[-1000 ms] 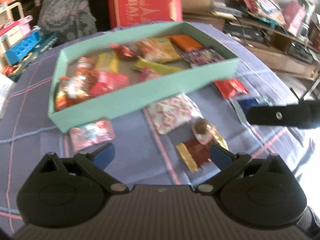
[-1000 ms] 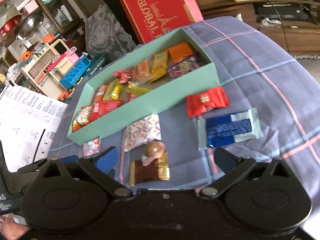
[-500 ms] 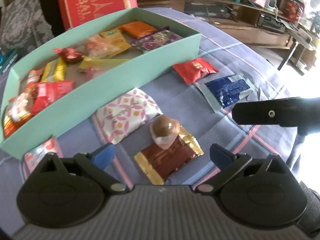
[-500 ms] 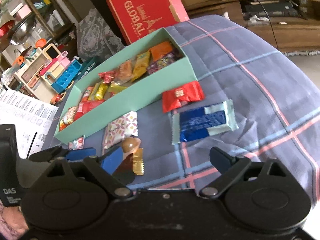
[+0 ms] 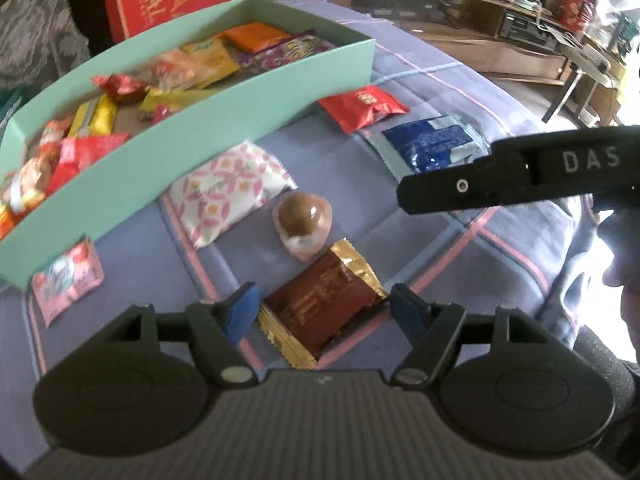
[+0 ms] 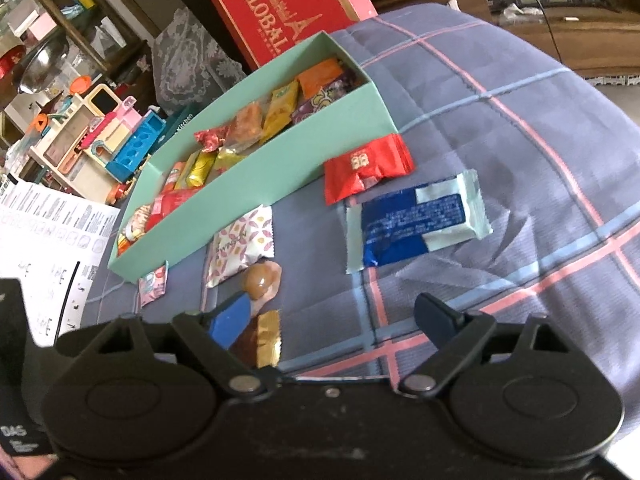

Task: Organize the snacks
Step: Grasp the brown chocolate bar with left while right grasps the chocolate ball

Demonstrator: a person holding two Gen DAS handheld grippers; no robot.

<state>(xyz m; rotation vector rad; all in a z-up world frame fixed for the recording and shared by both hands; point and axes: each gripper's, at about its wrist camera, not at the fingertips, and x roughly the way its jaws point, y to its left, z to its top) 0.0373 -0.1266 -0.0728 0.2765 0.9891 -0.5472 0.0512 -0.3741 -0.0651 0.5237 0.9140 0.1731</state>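
Note:
On the cloth lies a brown and gold snack packet [image 5: 324, 308] between the fingers of my left gripper [image 5: 324, 310]. The jaws are closing and the pads stand just beside its ends. A wrapped chocolate ball [image 5: 302, 218] sits right behind it. My right gripper [image 6: 332, 318] hangs over bare cloth, jaws closing with nothing held, and the blue packet [image 6: 416, 224] and red packet [image 6: 368, 168] lie ahead of it. The teal box [image 5: 240, 92] holds several snacks. A white patterned packet [image 5: 228, 192] and a small pink one [image 5: 66, 280] lie along its near wall.
A checked blue cloth [image 6: 520, 120] covers the rounded surface, falling away at the right. A red carton [image 6: 280, 12] stands behind the box. A toy kitchen [image 6: 100, 132] and a printed sheet [image 6: 40, 232] are at the left. Cluttered shelves [image 5: 560, 20] are at the far right.
My left gripper has sunk toward the brown packet and its jaws have narrowed around it. The right gripper has dropped lower and its jaws have narrowed slightly.

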